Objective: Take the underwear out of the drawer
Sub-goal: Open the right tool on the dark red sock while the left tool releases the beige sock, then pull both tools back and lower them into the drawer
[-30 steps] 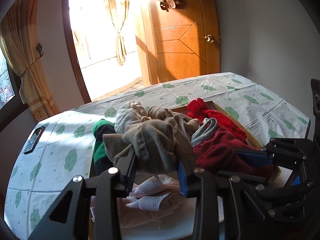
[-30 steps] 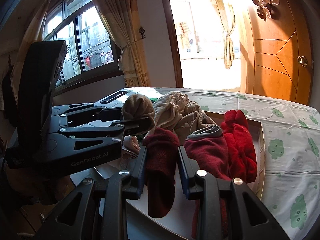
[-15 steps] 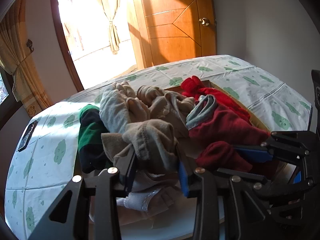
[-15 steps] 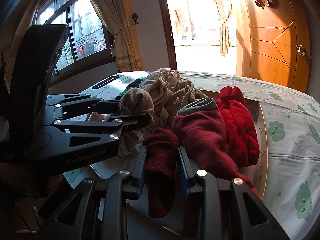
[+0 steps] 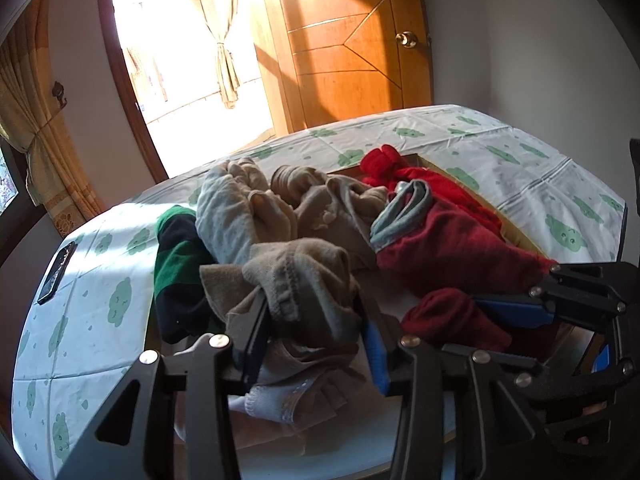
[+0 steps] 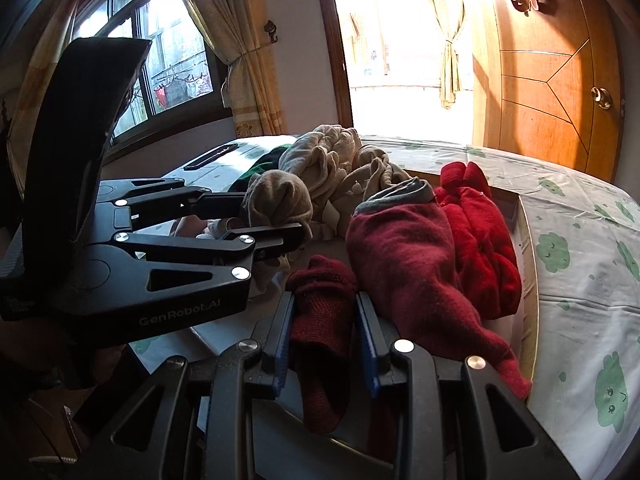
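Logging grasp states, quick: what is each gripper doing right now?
Left gripper: shut on the beige garment.
Right gripper: shut on the dark red garment.

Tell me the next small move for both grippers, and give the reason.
Probably lift both straight up a little. The left gripper is shut on the beige knitted garment, and the right gripper is shut on the dark red knitted garment. Both pieces hang down into the shallow wooden drawer, beside the pile.
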